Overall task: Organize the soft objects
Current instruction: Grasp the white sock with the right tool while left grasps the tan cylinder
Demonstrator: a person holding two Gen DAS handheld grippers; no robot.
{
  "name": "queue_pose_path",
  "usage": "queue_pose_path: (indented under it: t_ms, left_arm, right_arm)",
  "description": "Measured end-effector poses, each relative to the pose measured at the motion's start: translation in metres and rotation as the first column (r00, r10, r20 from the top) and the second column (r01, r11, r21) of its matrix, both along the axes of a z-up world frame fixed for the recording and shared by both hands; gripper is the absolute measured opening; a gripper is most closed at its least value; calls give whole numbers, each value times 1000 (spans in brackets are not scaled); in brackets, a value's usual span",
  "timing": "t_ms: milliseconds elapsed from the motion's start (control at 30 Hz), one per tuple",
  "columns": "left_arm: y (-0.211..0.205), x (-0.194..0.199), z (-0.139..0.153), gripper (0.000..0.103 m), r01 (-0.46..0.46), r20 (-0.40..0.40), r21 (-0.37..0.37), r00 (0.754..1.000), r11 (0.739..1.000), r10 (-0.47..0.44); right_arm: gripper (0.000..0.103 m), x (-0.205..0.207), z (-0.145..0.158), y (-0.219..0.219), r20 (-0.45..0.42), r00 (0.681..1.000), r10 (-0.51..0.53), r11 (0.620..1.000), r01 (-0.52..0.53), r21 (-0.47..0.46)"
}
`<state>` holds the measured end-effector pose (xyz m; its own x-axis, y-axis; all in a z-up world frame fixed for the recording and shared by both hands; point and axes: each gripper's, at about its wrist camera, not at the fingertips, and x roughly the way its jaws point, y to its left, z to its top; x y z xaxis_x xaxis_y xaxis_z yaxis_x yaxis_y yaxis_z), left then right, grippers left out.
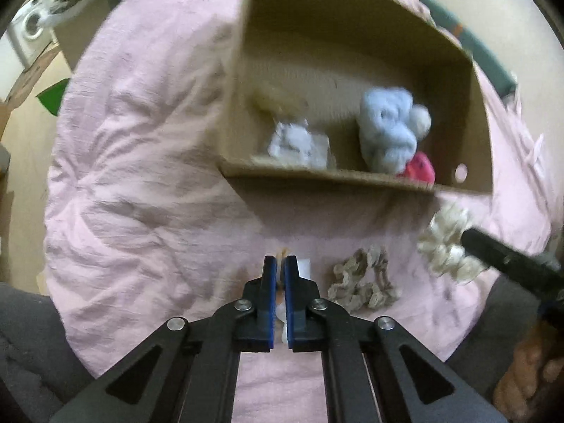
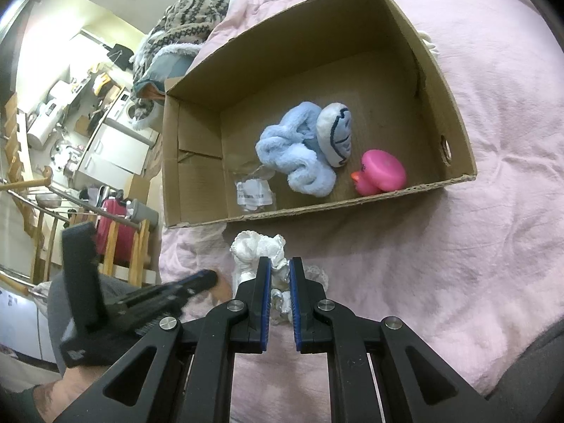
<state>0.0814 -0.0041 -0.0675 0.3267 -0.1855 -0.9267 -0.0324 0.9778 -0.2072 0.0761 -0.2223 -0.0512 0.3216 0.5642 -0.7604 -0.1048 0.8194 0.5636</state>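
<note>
White scrunchie (image 2: 261, 250) clamped in right gripper (image 2: 280, 268) jaws, left gripper (image 1: 276, 264) jaws pinching small pale item (image 1: 282, 282), cardboard box (image 2: 454, 112) ahead.

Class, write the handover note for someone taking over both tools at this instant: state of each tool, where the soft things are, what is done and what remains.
Left tool: shut on a small thin item I cannot identify, low over the pink bedspread.
Right tool: shut on the white scrunchie, just outside the near wall of the cardboard box.
Done: blue plush, pink duck and a small plastic packet lie inside the box.
Left: carry both held items into the box, then fetch the beige scrunchie lying loose on the bedspread between the tools.
</note>
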Motion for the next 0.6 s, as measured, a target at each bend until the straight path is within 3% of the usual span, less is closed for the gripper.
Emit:
queue_pose_path:
  t_ms: [300, 600]
  left_arm:
    - [26, -6, 43, 4, -94, 156, -46, 983, 994, 100]
    - [20, -14, 100, 4, -31, 351, -65, 935, 997, 52]
  right_arm:
    - [12, -3, 6, 1, 29, 1000, 4, 1000, -3, -10]
    - [12, -7, 33, 3, 104, 994, 24, 1000, -23, -9]
